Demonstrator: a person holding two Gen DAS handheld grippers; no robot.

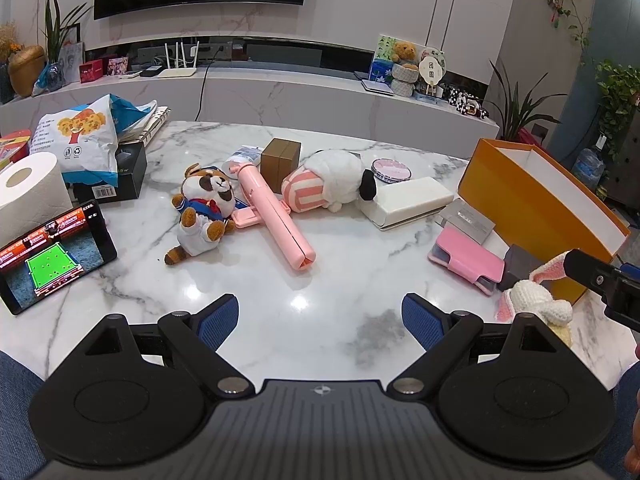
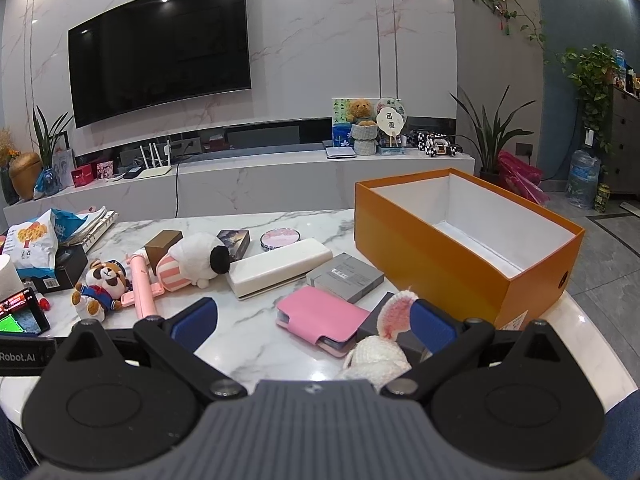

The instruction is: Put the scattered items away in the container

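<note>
On the table (image 2: 256,332), the open box (image 2: 468,240) stands at the right edge. The knitted bunny (image 2: 380,354) lies by the near edge, just before the box, with the phone case (image 2: 320,316) left of it. The raccoon plush (image 1: 202,210), selfie stick (image 1: 272,216) and sheep plush (image 1: 328,184) lie mid-table; the phone (image 1: 54,256) at the left edge

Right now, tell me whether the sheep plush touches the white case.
Touching. In the left wrist view the sheep plush presses its black face against the end of the white case, no gap between.

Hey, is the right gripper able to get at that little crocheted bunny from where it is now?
Probably yes. The right gripper is open, and the bunny lies between its fingers beside the right one, with nothing over it. The orange box stands clear behind.
</note>
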